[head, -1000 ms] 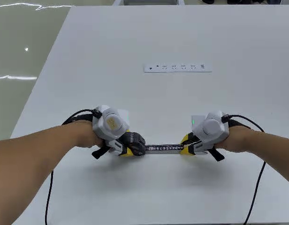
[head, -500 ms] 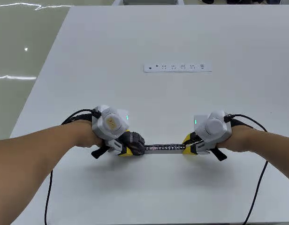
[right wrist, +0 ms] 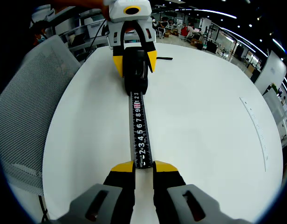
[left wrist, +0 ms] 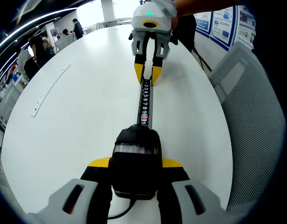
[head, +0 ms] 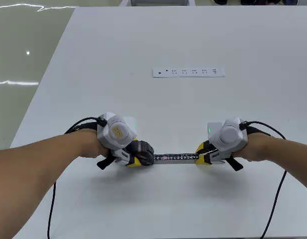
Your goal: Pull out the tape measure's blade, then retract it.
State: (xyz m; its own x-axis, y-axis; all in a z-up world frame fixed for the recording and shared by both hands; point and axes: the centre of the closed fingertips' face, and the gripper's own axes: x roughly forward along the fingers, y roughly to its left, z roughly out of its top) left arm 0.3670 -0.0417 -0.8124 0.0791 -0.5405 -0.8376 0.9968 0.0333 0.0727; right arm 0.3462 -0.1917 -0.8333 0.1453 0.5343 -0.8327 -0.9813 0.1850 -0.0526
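Blade part-way out, stretched between two grippers near the worktop's (head: 158, 40) front edge.
The left gripper (head: 136, 160) has its jaws clamped on the black tape measure (head: 142, 151), pinning the case so it can't slide. The right gripper (head: 199, 159) pinches the tip of the blade (head: 174, 158) between nearly closed jaws, so the strip runs taut along the worktop. The pull looks unfinished, I'd say. Cables (head: 52, 201) trail from both hands. Farther back lies a socket strip (head: 189, 72), well clear of the pull line.
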